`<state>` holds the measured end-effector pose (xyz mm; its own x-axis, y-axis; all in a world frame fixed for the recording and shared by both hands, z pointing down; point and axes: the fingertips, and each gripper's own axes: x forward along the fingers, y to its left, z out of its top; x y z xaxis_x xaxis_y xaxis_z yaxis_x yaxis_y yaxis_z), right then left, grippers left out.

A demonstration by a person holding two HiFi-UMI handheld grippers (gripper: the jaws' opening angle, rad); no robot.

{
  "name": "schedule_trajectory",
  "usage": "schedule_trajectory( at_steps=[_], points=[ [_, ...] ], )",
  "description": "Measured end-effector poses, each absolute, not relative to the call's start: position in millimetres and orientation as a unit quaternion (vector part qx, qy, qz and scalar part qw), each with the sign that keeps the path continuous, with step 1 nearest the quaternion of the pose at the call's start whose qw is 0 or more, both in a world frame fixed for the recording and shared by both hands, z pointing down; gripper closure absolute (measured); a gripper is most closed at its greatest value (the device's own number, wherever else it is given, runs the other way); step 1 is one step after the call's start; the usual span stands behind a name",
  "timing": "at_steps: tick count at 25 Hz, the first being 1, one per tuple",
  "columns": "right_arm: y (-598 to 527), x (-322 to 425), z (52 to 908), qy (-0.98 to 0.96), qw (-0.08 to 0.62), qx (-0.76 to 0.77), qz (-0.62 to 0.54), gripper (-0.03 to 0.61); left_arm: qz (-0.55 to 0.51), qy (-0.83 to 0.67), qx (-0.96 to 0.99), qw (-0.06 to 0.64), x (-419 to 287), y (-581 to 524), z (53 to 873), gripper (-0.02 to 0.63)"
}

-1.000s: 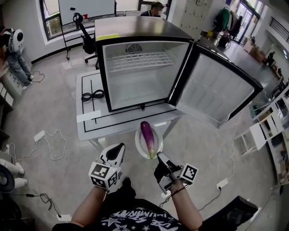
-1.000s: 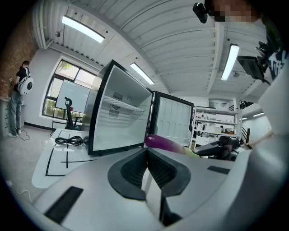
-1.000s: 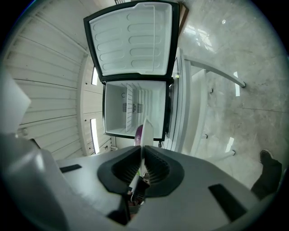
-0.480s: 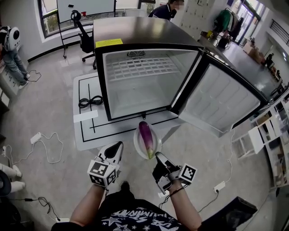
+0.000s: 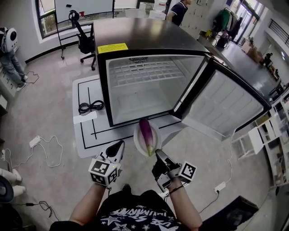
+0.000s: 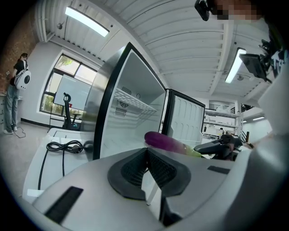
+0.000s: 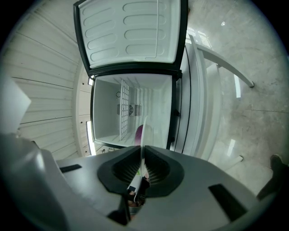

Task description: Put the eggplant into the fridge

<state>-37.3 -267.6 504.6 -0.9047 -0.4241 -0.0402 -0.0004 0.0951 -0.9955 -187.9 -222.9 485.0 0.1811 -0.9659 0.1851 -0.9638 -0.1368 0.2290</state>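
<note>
A purple eggplant with a green stem end lies on a white plate. My right gripper is shut on the plate's near rim and holds it just in front of the open fridge. The fridge's door is swung out to the right, and inside there is one wire shelf and nothing else. My left gripper hangs shut and holds nothing, left of the plate. In the left gripper view the eggplant shows past the shut gripper. In the right gripper view the plate stands edge-on between the pads of the gripper.
The fridge stands on a low white platform with black lines and a coiled black cable. Cords lie on the floor at the left. An office chair and a person are behind the fridge, shelving at the right.
The plate with the eggplant has come closer to the fridge opening, both grippers moving along with it. The person behind the fridge has walked to the right.
</note>
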Motion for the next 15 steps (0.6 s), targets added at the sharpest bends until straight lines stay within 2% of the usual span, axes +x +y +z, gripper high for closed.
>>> schedule_trajectory(
  at_steps=[15],
  points=[
    [-306, -74, 516, 0.718, 0.135, -0.113, -0.674, 0.557, 0.013, -0.668, 0.726, 0.162, -209, -238, 494, 0.604]
  ],
)
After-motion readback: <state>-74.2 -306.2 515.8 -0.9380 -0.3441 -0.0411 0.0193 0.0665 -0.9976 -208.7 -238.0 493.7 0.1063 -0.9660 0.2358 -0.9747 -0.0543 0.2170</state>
